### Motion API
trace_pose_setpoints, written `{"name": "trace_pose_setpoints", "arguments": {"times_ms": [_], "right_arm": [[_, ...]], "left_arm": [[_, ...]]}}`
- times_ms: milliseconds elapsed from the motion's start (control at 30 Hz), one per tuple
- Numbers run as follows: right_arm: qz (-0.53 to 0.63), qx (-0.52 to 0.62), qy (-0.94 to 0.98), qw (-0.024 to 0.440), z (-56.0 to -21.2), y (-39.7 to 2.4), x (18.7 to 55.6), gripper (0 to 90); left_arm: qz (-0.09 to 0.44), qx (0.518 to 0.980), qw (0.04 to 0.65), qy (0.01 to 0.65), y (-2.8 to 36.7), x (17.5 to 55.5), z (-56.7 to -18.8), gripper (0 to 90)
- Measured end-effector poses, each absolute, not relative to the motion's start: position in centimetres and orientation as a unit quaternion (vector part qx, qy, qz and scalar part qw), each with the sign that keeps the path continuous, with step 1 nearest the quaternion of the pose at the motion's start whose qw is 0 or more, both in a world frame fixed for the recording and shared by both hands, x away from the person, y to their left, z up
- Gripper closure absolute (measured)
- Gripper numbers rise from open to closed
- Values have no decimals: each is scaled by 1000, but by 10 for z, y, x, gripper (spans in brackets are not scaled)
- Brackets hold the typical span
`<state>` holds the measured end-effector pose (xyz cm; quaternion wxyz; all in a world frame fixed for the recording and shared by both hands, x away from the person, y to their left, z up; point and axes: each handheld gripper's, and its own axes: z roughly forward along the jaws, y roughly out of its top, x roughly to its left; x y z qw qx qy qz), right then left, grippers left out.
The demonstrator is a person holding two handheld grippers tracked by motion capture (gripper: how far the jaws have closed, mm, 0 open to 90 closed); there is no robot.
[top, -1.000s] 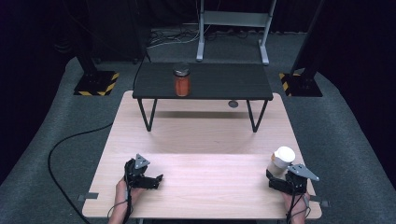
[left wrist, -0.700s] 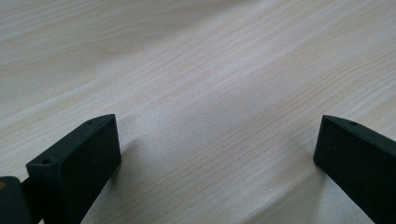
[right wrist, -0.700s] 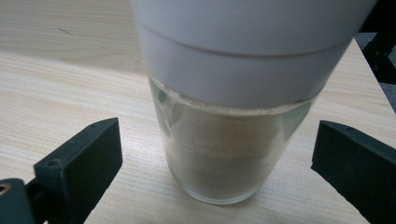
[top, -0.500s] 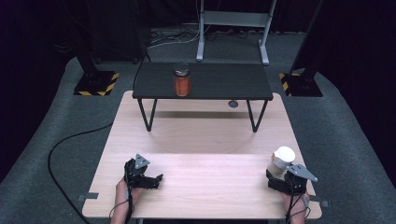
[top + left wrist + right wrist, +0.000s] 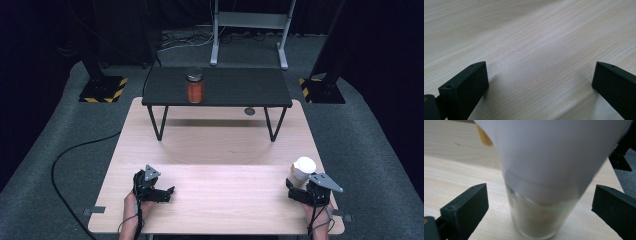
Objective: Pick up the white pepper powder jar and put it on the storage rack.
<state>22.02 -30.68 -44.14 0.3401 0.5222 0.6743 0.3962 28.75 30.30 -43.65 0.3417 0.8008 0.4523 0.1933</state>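
A white-topped glass container (image 5: 303, 170) stands near the right front of the light wooden table (image 5: 215, 150). In the right gripper view it is a clear glass (image 5: 541, 220) under a white upper part, upright between the two wide-apart jaws without touching them. My right gripper (image 5: 302, 192) is open, just behind the glass on the person's side. My left gripper (image 5: 161, 194) rests at the left front, open; the left gripper view has bare wood (image 5: 534, 50) between its jaws. A jar with orange contents (image 5: 194, 86) stands on the small black table (image 5: 250, 90) at the back.
The black table's thin legs (image 5: 156, 122) stand on the wooden top. A small round disc (image 5: 249, 111) lies under its right part. A black cable (image 5: 75, 155) runs over the grey carpet at left. Hazard-striped stand bases (image 5: 102, 91) flank the back corners.
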Motion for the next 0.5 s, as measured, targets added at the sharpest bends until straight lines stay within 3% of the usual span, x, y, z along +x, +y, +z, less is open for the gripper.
{"name": "trace_pose_setpoints", "arguments": {"times_ms": [500], "right_arm": [[391, 513, 686, 336, -436, -304, 233, 0]], "left_arm": [[193, 801, 341, 452, 303, 288, -436, 5]]}}
